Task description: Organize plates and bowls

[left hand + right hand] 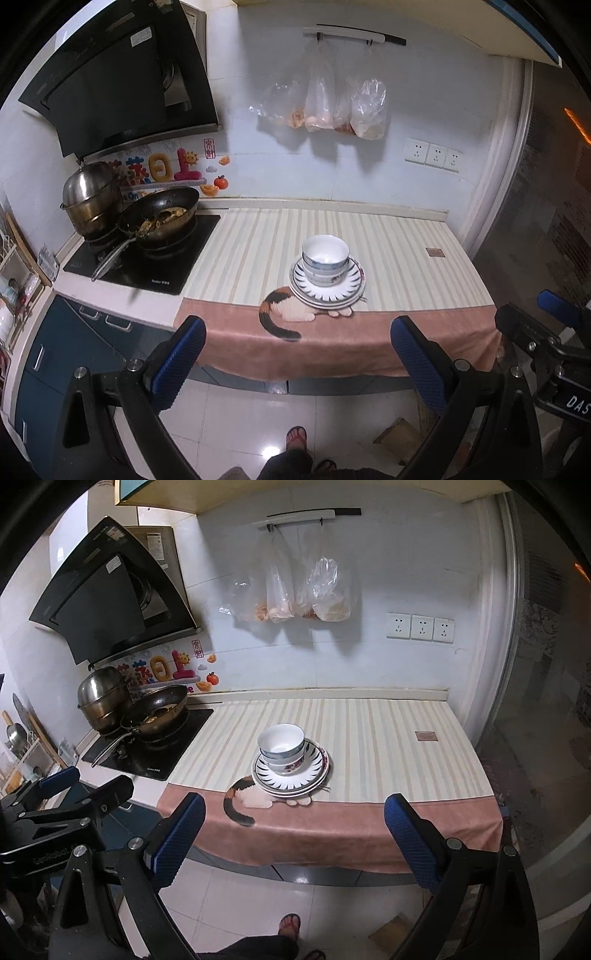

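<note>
White stack: two nested porcelain bowls [325, 263] are seen on patterned plates [327, 291], near edge of the striped-cloth bench [406, 236].
Left claw [297, 354]: released, nothing held.
Right claw [293, 830]: released, nothing held.
Risk: stack toppled by an off-centre grip.

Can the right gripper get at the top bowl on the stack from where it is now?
Probably yes: the right gripper is open and empty, short of the counter, and nothing stands between it and the top bowl.

Lower plates [327, 301] mostly hidden under top plate and bowls [282, 751]; plastic bags' [332, 107] contents unidentifiable; dish rack [11, 280] cut off at frame's left edge.
</note>
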